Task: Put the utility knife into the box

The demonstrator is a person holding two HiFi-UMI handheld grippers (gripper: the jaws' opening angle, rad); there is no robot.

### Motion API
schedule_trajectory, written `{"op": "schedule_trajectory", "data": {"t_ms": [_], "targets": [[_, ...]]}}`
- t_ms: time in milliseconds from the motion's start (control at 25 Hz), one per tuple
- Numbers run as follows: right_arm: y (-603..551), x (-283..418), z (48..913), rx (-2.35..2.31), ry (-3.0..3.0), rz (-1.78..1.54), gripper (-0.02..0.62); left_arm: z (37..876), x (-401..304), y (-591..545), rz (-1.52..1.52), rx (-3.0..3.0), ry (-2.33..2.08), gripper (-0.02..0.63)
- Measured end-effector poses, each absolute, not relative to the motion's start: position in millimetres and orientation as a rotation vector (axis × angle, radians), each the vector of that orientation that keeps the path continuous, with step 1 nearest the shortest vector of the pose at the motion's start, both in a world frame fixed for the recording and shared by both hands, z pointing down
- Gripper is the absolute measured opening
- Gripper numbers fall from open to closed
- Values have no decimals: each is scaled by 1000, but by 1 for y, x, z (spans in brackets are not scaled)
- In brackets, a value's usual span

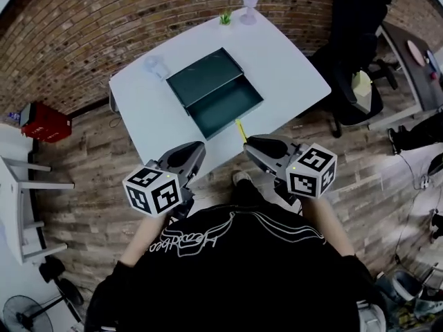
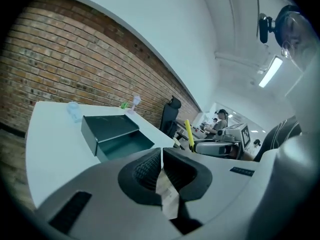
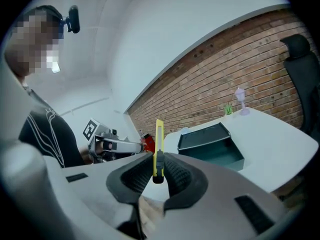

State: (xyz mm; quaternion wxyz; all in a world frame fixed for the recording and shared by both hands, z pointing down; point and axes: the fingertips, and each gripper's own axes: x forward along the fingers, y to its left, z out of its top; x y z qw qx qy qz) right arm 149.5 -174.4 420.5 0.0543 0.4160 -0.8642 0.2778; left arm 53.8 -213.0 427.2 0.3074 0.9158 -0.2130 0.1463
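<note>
Right gripper [image 3: 159,158] clamped on utility knife [image 3: 159,139], held upright for transfer; left gripper [image 2: 161,156] jaws together, empty; box [image 1: 216,94] open on desk [image 1: 291,68], awaiting knife.

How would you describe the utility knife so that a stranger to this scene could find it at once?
Find the white table by the brick wall, with an open dark green box on it. At its near edge, the right gripper clamps the utility knife between its jaws. It is the only slim yellow thing there.
</note>
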Motion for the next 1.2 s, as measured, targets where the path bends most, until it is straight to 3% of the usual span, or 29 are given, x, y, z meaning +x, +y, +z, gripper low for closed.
{"op": "schedule_trajectory", "data": {"t_ms": [360,1200], "targets": [[-245,167,438,1034,-2627,836,67,434,64,-255,358,2357,-730,35],[-320,162,549,610,-2179,331,67,442,41,-286,240,2242,-1025,36]]}}
